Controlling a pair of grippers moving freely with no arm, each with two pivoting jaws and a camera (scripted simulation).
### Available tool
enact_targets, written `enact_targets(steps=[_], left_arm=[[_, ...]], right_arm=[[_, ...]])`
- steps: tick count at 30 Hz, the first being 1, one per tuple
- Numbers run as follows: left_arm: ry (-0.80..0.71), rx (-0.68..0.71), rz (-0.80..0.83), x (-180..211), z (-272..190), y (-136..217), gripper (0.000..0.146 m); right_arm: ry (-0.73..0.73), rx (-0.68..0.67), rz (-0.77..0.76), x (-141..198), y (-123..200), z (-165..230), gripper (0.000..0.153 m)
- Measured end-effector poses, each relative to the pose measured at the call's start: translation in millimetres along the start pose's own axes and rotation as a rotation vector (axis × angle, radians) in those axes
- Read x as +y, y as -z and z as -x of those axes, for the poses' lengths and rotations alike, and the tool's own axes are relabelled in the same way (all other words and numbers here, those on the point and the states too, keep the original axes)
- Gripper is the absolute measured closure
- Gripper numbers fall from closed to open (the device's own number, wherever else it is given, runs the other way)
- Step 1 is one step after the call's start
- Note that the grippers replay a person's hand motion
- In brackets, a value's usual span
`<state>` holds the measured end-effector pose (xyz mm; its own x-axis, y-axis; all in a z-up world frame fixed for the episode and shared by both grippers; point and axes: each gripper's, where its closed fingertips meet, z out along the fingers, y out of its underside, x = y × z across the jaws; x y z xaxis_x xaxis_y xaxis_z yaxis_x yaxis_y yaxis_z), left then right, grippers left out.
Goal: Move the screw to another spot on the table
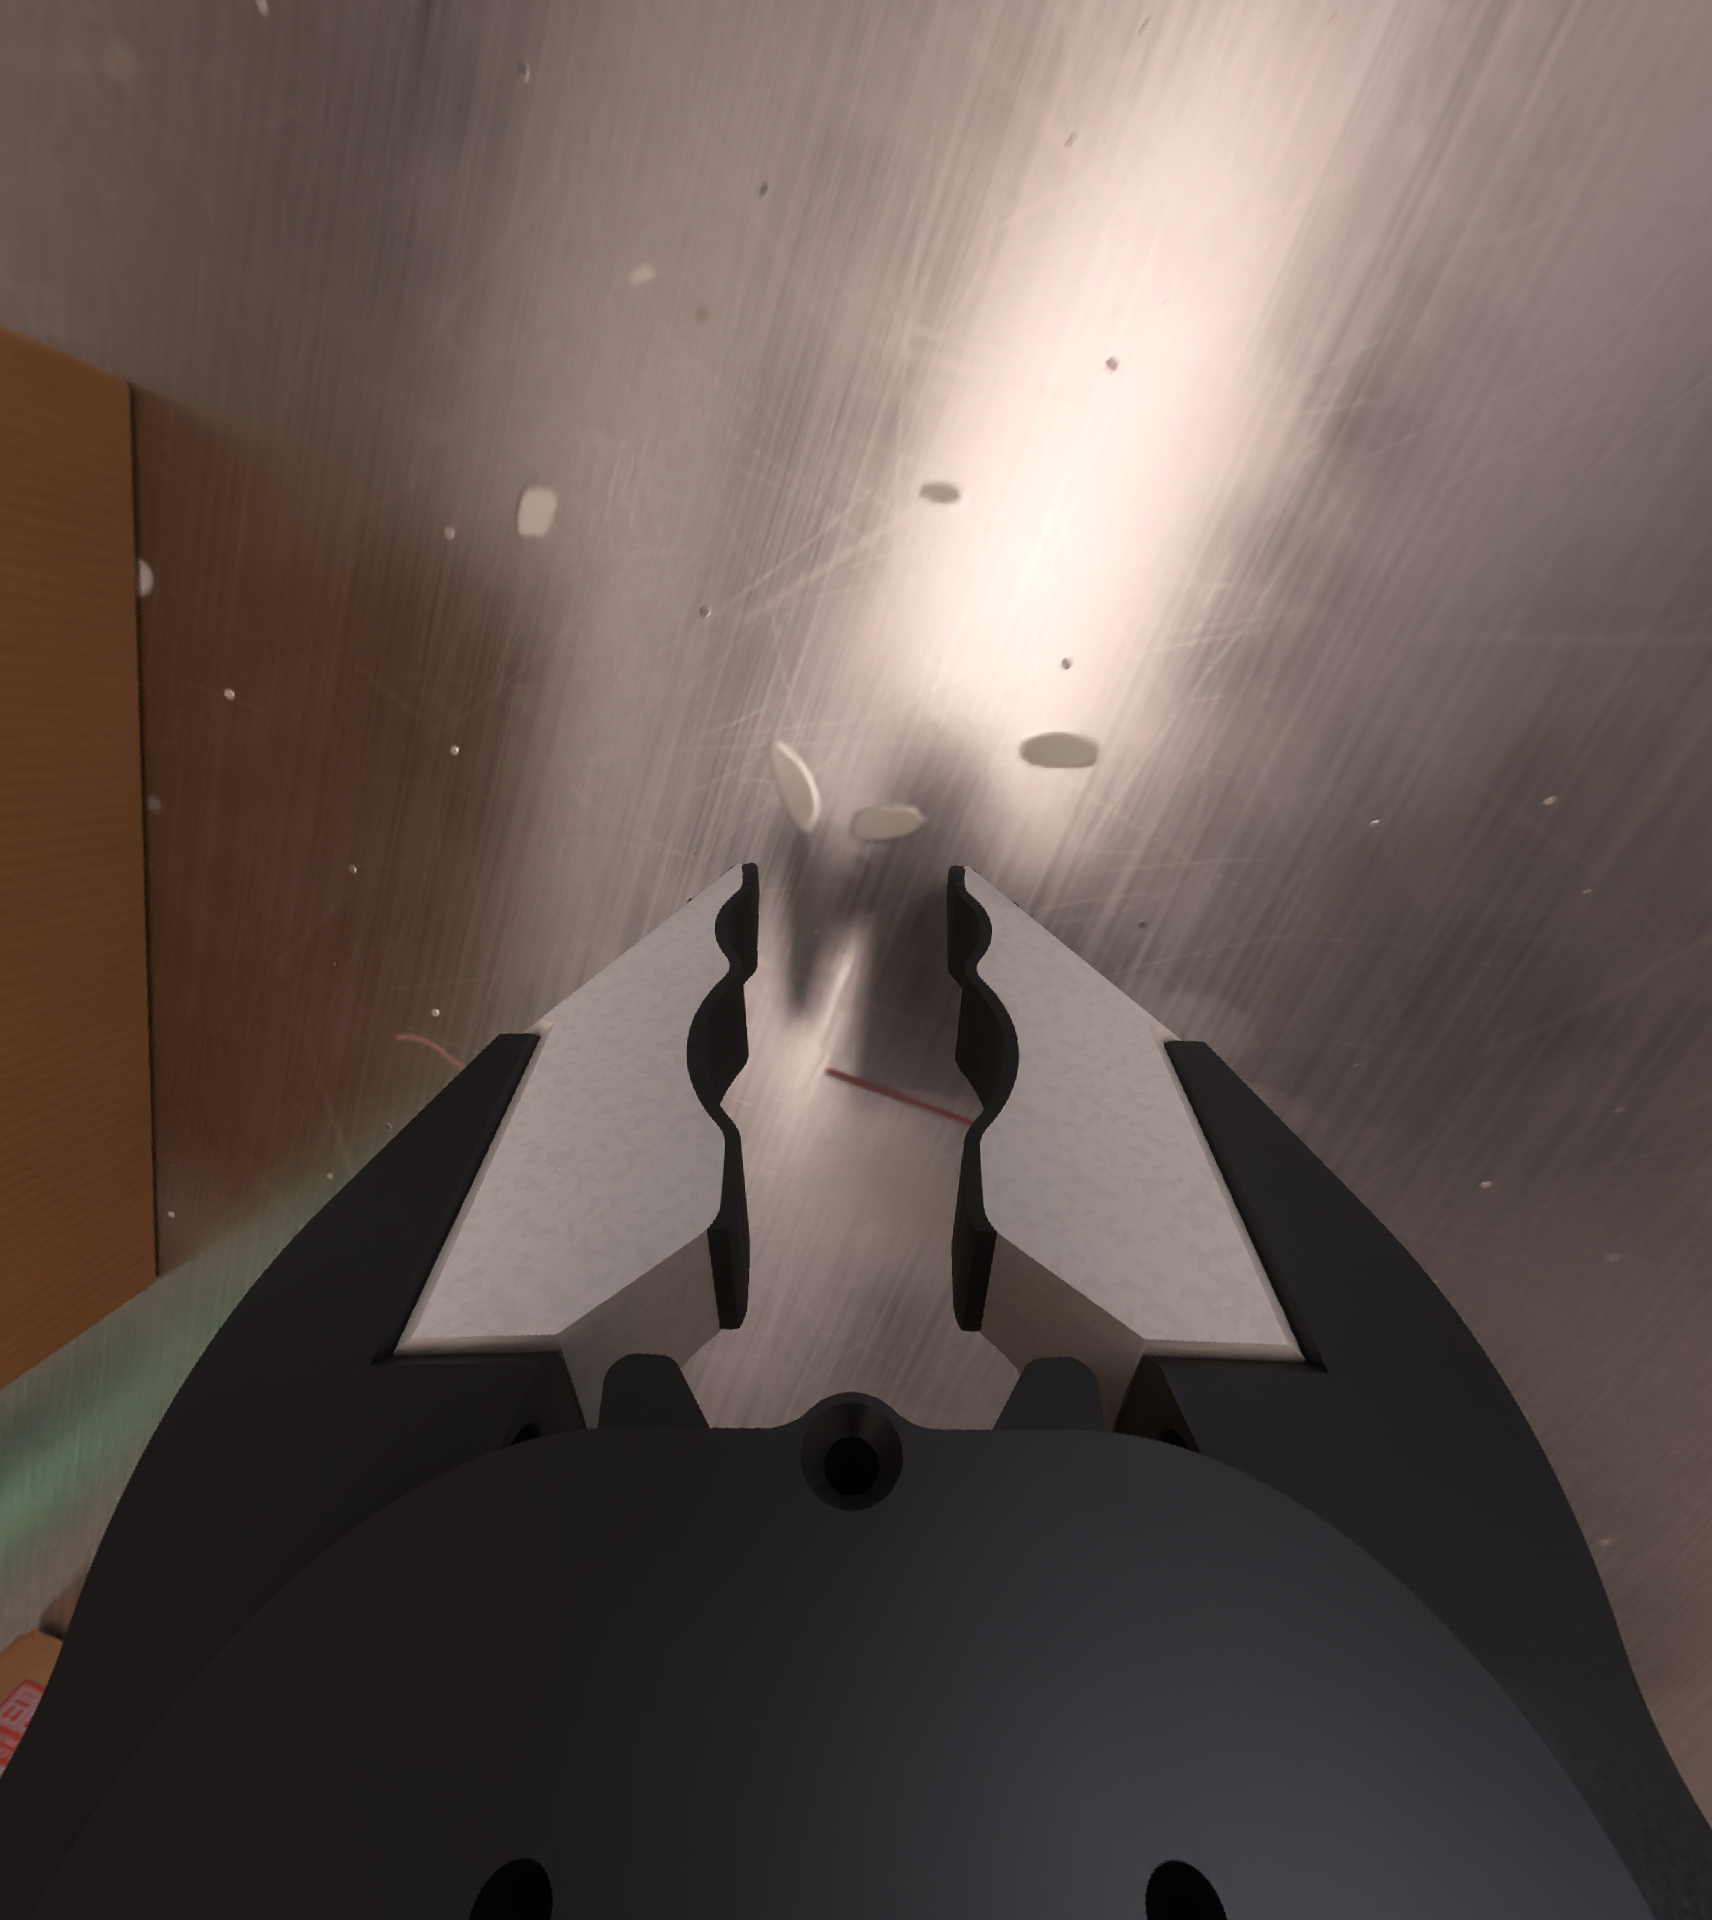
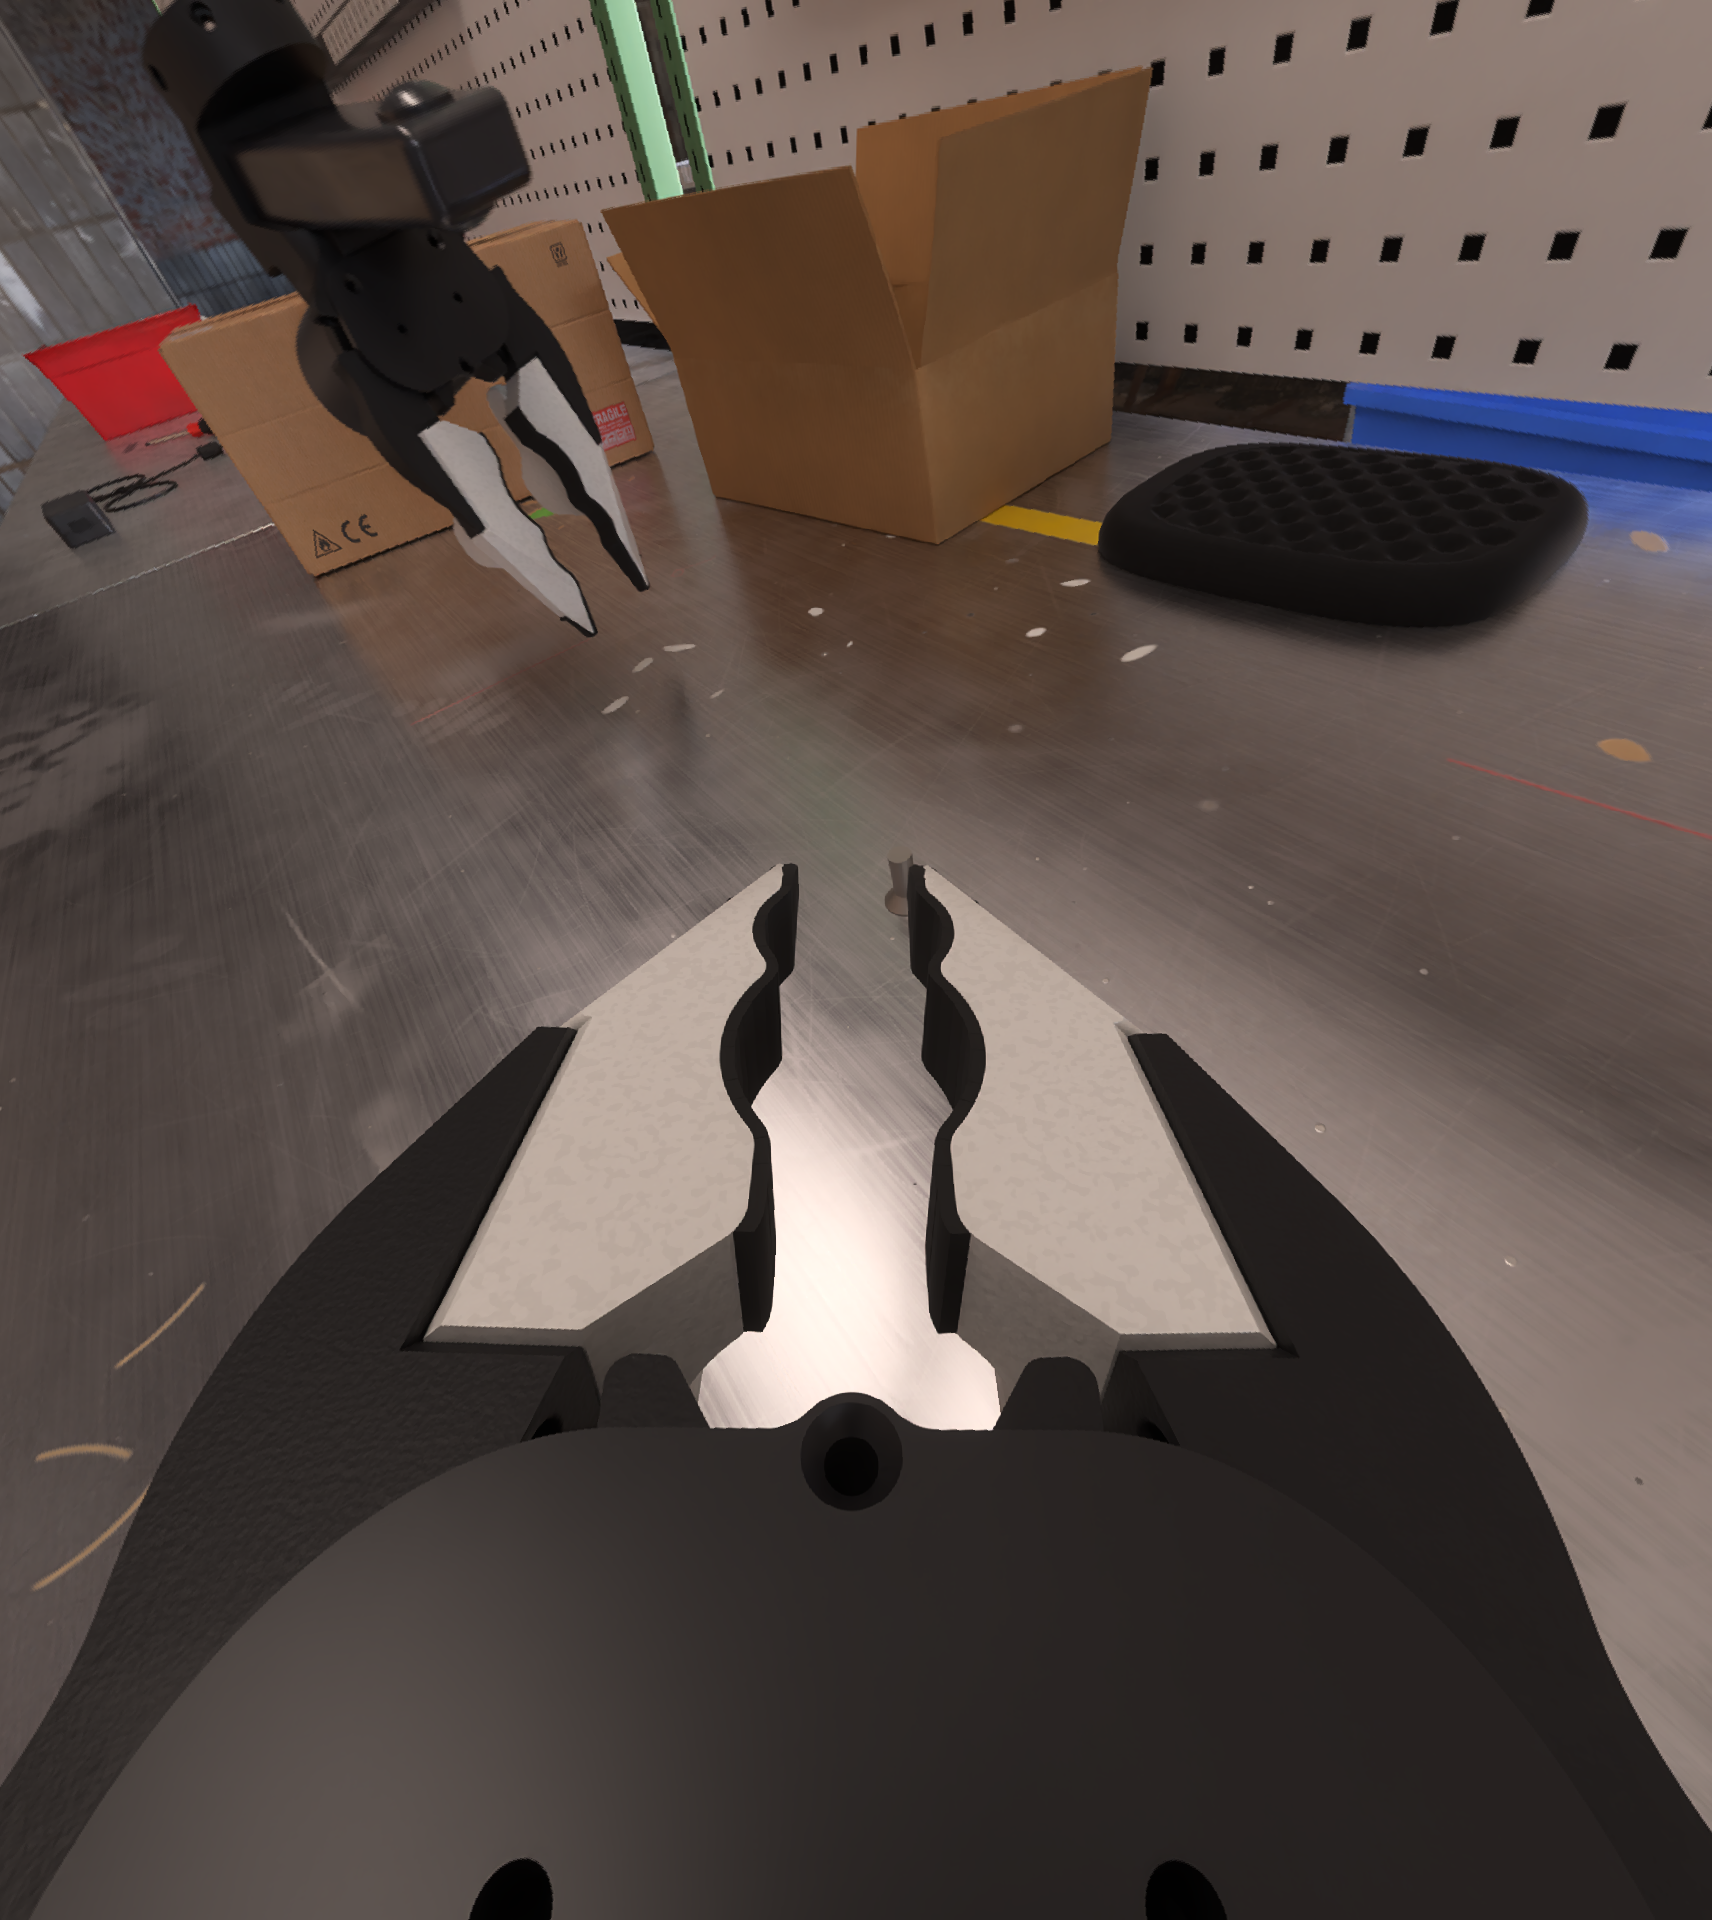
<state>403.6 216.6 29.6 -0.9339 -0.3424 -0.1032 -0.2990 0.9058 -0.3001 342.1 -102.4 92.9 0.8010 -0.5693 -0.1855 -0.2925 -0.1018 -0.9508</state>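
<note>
A small grey screw (image 2: 899, 885) stands on the brushed metal table (image 2: 312, 935), just ahead of my right gripper's right fingertip and inside the line of its jaws. My right gripper (image 2: 853, 875) is open and low over the table, and nothing is between its pads. My left gripper (image 1: 852, 878) is open and empty, pointing down at bare table (image 1: 1247, 520). It also shows in the right wrist view (image 2: 613, 605), hovering above the table at the far left. The screw does not show in the left wrist view.
An open cardboard box (image 2: 893, 343) and a closed box (image 2: 312, 416) stand at the back, with a red bin (image 2: 119, 364) at far left. A black foam pad (image 2: 1351, 530) and a blue tray (image 2: 1579, 426) lie at right. A cardboard box (image 1: 10, 831) is left of the left gripper.
</note>
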Motion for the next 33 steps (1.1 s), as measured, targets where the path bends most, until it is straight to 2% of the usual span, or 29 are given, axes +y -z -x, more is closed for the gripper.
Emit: enact_targets(steps=[3,7,9,12,16,19,24,29,33], left_arm=[[0.003,-0.012,-0.089,-18,-17,11,0.111],[-0.041,-0.003,-0.283,-75,-62,14,0.111],[-0.079,-0.037,-0.263,-86,-77,10,0.113],[-0.021,-0.125,-0.171,-66,-67,9,0.114],[0.146,-0.101,-0.155,-36,-39,13,0.089],[0.074,-0.167,-0.159,-26,-17,15,0.086],[0.119,0.003,-0.165,-22,4,-1,0.077],[0.187,0.141,-0.121,-10,10,-16,0.079],[0.182,0.165,-0.129,-8,2,-15,0.092]], right_arm=[[-0.001,0.001,-0.008,-1,1,0,0.132],[-0.001,0.001,-0.009,-1,1,0,0.132],[-0.003,-0.002,-0.009,-1,1,0,0.132],[-0.006,-0.006,-0.019,-2,2,0,0.132],[-0.01,-0.019,-0.024,-3,2,1,0.132],[-0.006,-0.021,-0.02,-3,2,2,0.132],[-0.005,-0.018,-0.023,-3,2,2,0.132],[-0.016,-0.017,-0.026,-3,2,1,0.132],[-0.021,-0.019,-0.022,-3,2,0,0.132]])
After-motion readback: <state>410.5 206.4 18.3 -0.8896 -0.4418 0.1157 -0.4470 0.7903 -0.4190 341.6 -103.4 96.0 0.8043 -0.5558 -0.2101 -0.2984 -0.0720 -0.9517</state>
